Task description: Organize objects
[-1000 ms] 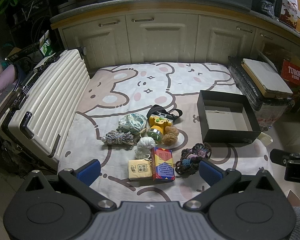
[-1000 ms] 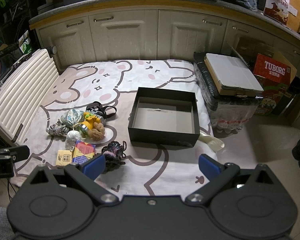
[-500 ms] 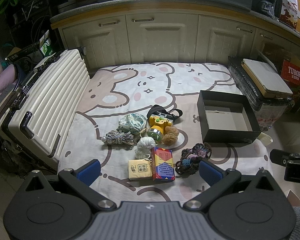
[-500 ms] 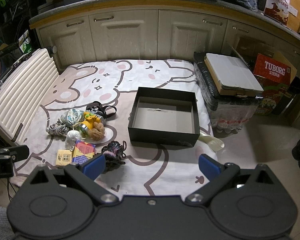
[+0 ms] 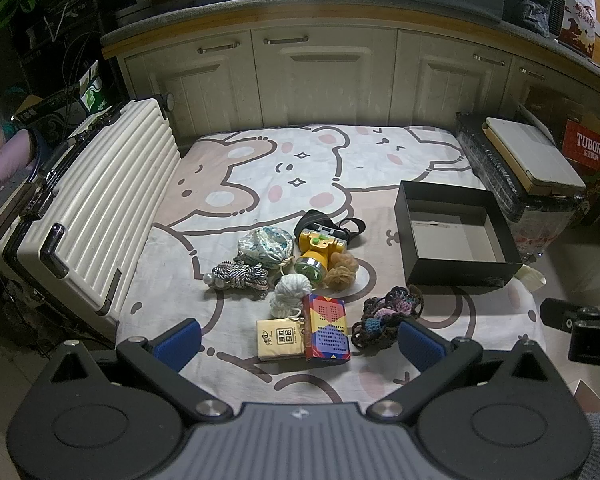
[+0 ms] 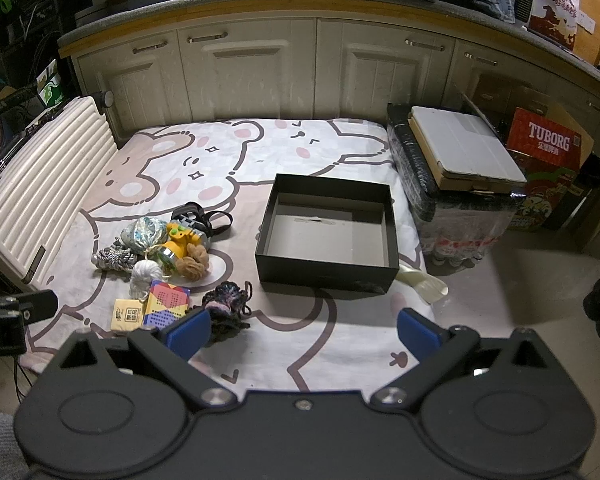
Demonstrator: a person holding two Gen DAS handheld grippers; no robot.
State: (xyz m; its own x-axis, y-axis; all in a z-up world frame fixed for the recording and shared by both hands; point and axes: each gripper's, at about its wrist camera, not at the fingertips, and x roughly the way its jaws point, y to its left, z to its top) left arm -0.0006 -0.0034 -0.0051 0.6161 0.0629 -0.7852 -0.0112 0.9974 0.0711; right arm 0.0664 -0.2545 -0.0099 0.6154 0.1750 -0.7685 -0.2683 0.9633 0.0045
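Holding both grippers wide and empty above the near edge of the sheet (image 5: 300, 168), we look down on a small pile of things.

Our left gripper (image 5: 298, 338) has its blue pads spread far apart; our right gripper (image 6: 302, 330) is spread as wide.

Taking the pile as a clock face in the left view, the suitcase (image 5: 96, 216) stands well off at 9, cream, hard and ribbed, with dark corner guards. A twisted grey-and-white cord (image 5: 238, 276) with a pearly bead lies at 9 in the pile. At 11 sits a soft, puckered pouch (image 5: 265, 242) in pale blue print. A ball of white yarn (image 5: 292, 292) lies at the centre. At 7 is a flat tan card box (image 5: 279, 339), touching a taller, glossy box (image 5: 327, 328) at 6, patterned with red, blue and yellow diamonds. At 12 a yellow plastic headlamp (image 5: 319, 254) points its round green lens toward us, with its black strap (image 5: 328, 224) looped behind. A fuzzy brown puff (image 5: 341, 270) touches it at 2. At 4 lies a dark crochet piece (image 5: 386, 316), lacy, with pink and blue threads.

Well off at 3, a black, square, open cardboard tray (image 6: 328, 276) rests on the sheet, grey inside.
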